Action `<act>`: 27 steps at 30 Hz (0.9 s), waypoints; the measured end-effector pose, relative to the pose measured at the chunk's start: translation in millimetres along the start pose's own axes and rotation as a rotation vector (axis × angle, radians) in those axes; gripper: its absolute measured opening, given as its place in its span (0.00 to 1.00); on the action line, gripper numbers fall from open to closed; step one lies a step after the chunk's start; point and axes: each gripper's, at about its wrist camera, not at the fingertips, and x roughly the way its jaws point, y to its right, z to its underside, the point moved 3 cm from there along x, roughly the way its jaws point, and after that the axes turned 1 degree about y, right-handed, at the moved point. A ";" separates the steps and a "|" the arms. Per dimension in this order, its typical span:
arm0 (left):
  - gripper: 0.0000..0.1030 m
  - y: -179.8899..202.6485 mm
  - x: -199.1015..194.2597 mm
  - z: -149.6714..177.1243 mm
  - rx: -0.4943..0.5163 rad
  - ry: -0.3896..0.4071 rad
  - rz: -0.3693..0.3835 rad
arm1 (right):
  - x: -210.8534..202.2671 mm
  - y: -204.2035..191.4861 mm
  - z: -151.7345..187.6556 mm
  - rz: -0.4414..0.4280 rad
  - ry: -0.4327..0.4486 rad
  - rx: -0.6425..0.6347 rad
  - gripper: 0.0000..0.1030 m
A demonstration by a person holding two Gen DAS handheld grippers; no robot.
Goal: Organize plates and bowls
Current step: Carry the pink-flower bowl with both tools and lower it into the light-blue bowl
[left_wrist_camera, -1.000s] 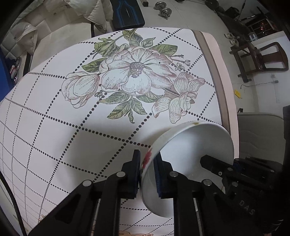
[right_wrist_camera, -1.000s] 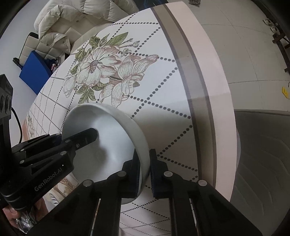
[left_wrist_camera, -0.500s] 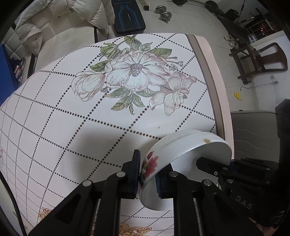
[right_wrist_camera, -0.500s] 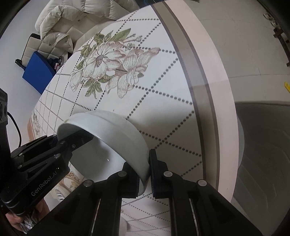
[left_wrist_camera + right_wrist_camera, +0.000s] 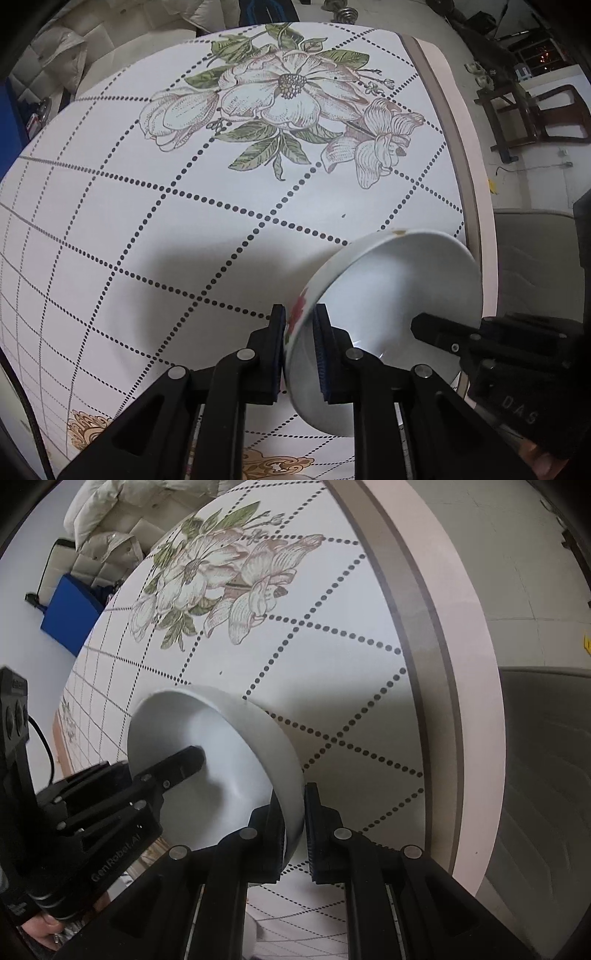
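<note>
Bowl: white bowl [image 5: 388,295] with a red flower on its outer wall, tipped on edge above the table [image 5: 147,221] near its banded rim — held on opposite sides by both grippers.
Left gripper [image 5: 300,332]: jaws narrow, clamped on the bowl's wall, one pad inside, one on the flowered outside.
Right gripper [image 5: 294,812]: jaws narrow, pinching the opposite rim; the bowl's hollow faces the left gripper.
Table: flower-printed cloth with dotted grid.

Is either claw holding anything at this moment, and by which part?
Both hold one white bowl, tilted above the table. The left claw pinches its rim wall at the red flower print; the right claw pinches the opposite rim wall.
</note>
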 end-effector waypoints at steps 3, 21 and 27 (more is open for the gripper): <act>0.12 1.3 -7.6 2.0 0.009 0.012 -0.006 | 2.2 -3.3 4.5 0.003 -0.011 -0.010 0.10; 0.12 -15.6 -84.8 82.0 0.060 0.102 0.021 | -48.8 -52.2 88.8 -0.064 0.022 -0.050 0.10; 0.12 -38.3 -101.1 149.6 0.063 0.096 0.018 | -52.4 -65.6 159.5 -0.075 0.013 -0.074 0.10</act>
